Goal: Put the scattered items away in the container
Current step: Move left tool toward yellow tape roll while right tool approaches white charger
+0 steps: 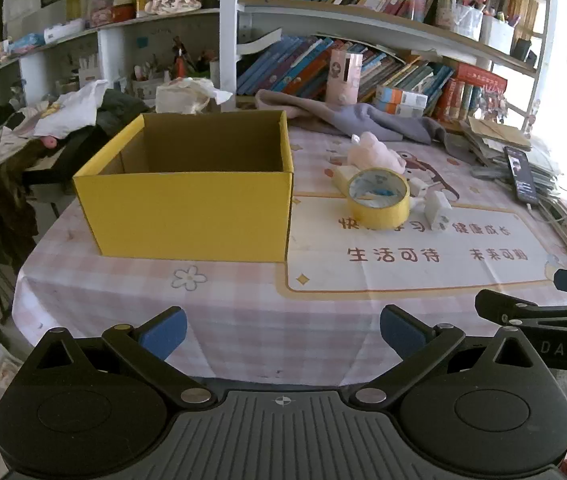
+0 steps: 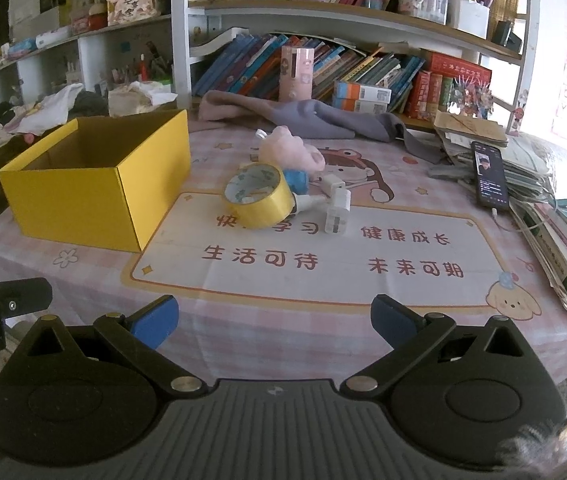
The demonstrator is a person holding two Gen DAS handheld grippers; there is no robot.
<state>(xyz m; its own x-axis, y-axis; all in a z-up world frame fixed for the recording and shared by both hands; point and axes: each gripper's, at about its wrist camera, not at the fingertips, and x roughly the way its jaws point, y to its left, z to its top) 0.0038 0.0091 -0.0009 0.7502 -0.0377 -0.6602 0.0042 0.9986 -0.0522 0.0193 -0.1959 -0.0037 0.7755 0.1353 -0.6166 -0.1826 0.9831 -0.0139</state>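
An open yellow cardboard box [image 1: 187, 208] [image 2: 79, 204] stands on the left of the table, and I see nothing inside it. To its right lies a cluster: a yellow tape roll [image 1: 378, 198] [image 2: 257, 200], a pink plush toy [image 1: 375, 152] [image 2: 291, 150], white charger plugs [image 1: 437, 208] [image 2: 337, 216] and a small blue item [image 2: 297, 180]. My left gripper [image 1: 282, 334] hovers open over the near table edge, in front of the box. Also open and holding nothing, my right gripper [image 2: 274, 326] hangs at the near edge, short of the cluster.
A grey cloth [image 2: 311, 118] lies behind the cluster. A phone [image 2: 491, 180] rests on stacked books [image 2: 563, 240] at the right edge. Bookshelves [image 2: 323, 12] rise behind the table. Piled clothes [image 1: 43, 128] sit left of the box.
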